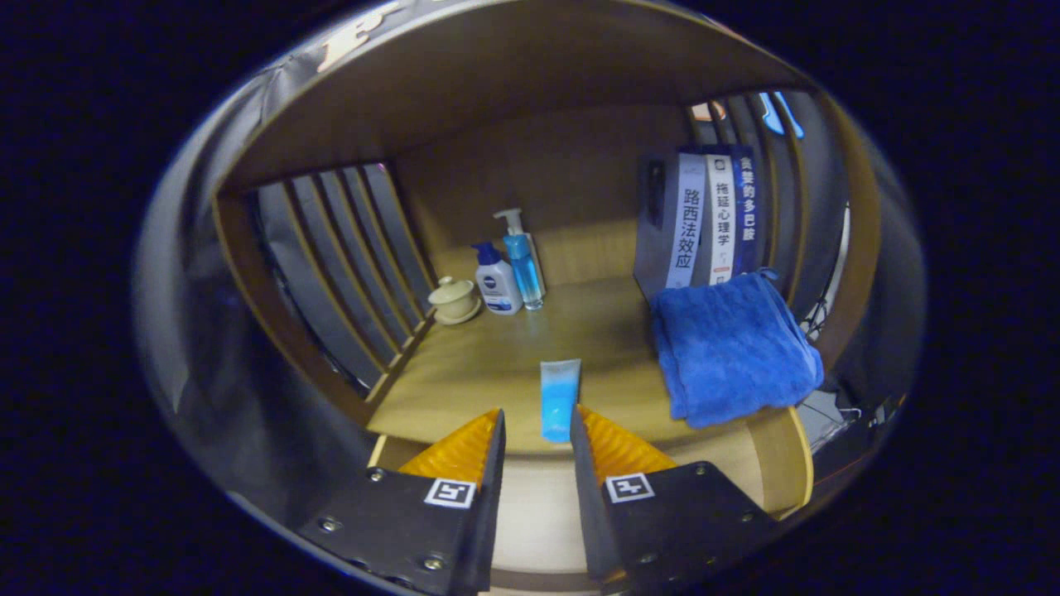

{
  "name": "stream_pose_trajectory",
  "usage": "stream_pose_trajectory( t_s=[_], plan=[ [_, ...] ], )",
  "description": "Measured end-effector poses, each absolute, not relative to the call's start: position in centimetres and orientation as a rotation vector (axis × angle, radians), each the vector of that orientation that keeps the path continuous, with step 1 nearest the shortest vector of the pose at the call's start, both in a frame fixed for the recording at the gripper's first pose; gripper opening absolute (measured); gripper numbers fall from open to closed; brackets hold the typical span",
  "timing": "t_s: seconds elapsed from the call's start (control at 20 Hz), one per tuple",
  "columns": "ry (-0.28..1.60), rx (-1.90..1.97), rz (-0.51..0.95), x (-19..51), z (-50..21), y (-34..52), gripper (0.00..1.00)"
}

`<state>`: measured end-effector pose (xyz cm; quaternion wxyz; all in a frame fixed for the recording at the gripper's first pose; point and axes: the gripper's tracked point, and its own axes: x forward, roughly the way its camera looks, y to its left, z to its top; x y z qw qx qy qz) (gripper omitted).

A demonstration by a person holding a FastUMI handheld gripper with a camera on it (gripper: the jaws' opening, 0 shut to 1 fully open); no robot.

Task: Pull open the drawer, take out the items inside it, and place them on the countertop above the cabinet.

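blue tube flat on countertop, long axis pointing away from spread, empty gripper

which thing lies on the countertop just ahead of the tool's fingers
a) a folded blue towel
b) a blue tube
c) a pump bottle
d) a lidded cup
b: the blue tube lies flat on the countertop just ahead of the open tool, its near end in the gap between the fingers, while the towel lies off to the right and the lidded cup and pump bottles stand further back.
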<state>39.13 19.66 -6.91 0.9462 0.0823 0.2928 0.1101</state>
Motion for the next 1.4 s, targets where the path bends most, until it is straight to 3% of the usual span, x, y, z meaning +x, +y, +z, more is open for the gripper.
stream_pose_trajectory(
  t_s=[0.5,0.75,0.95,1.4],
  plan=[
    [0.413,0.211,0.173,23.7,-10.6,15.2,0.43],
    [0.382,0.135,0.116,19.4,-14.2,14.1,0.51],
    [0.365,0.069,0.097,18.6,-16.5,13.8,1.00],
    [0.371,0.074,0.050,20.5,-21.3,14.4,1.00]
  ],
)
